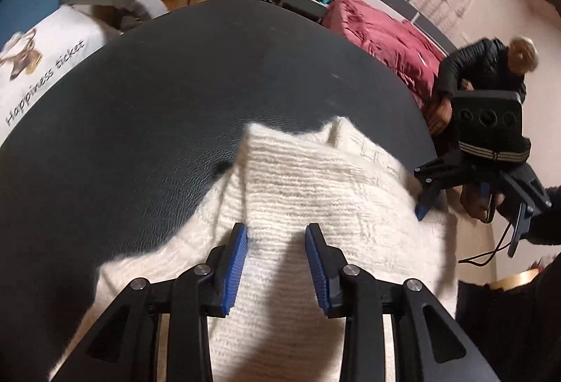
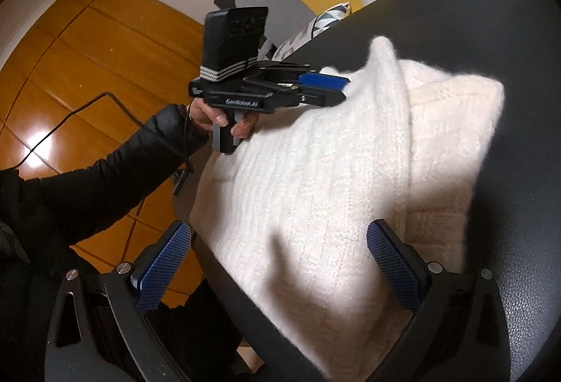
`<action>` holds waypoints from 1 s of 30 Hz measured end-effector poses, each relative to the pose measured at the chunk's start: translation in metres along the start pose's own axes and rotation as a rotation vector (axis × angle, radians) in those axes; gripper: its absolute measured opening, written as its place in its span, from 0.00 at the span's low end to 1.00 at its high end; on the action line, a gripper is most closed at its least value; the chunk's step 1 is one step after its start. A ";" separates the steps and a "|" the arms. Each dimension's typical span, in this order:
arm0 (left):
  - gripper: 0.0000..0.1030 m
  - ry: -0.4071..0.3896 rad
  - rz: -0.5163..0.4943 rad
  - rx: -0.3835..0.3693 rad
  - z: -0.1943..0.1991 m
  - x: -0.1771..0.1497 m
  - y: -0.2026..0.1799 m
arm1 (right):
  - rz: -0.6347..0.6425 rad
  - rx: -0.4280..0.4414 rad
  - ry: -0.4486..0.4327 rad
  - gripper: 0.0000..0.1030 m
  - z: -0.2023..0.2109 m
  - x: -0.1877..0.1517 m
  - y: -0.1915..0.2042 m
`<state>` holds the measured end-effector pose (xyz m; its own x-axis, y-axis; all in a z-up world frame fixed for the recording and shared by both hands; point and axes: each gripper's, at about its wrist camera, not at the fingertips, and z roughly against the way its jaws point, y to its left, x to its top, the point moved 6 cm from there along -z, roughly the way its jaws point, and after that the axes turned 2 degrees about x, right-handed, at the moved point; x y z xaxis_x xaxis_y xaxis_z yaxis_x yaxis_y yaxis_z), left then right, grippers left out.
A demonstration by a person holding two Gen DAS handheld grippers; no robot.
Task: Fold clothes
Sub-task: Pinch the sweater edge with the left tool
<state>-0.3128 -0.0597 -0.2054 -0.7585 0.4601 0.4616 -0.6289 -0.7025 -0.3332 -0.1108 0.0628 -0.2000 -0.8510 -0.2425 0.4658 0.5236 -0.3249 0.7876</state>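
One sweater (image 1: 315, 192) lay on the table (image 1: 140, 122) – white, ribbed knit, folded into a thick stack near the table's near edge, with part of it hanging over that edge. Two grippers worked over it, each with two blue pads. The left gripper (image 1: 276, 263) pointed steeply down at the knit from just above; its jaws stood partly apart, with only the flat surface of the sweater showing in the gap and nothing pinched between the pads. In the right wrist view the same tool (image 2: 324, 87) appeared side on, its fingers level at the sweater's far left corner, where a peak of cloth stood up beside the tips; whether they touched the cloth could not be told. One bare hand (image 2: 224, 117) gripped its handle from below, with a black puffy sleeve (image 2: 115, 171) running back to the body. The right gripper (image 2: 278, 263) was spread wide – one pad over the sweater's right part, the other out past the table's edge above the wooden floor (image 2: 87, 59) – and held nothing. A second person (image 1: 487, 66) in a dark jacket sat beside a red quilt (image 1: 382, 38) in the background.
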 end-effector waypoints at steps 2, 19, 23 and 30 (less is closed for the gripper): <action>0.33 0.007 0.047 -0.036 -0.003 -0.002 0.005 | -0.014 0.005 -0.024 0.99 0.000 -0.001 0.000; 0.05 -0.186 0.004 0.177 0.019 0.013 -0.003 | 0.046 -0.142 -0.130 0.99 0.012 0.005 0.015; 0.05 -0.233 0.034 0.193 0.011 0.021 0.000 | 0.017 -0.164 -0.106 0.99 0.006 -0.008 0.005; 0.05 -0.150 0.026 0.203 -0.014 0.014 0.001 | 0.007 -0.211 -0.134 0.99 0.026 -0.005 0.017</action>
<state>-0.3260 -0.0463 -0.2107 -0.7308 0.3650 0.5769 -0.5503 -0.8150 -0.1814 -0.0989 0.0820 -0.1783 -0.8377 -0.1268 0.5312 0.5141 -0.5110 0.6889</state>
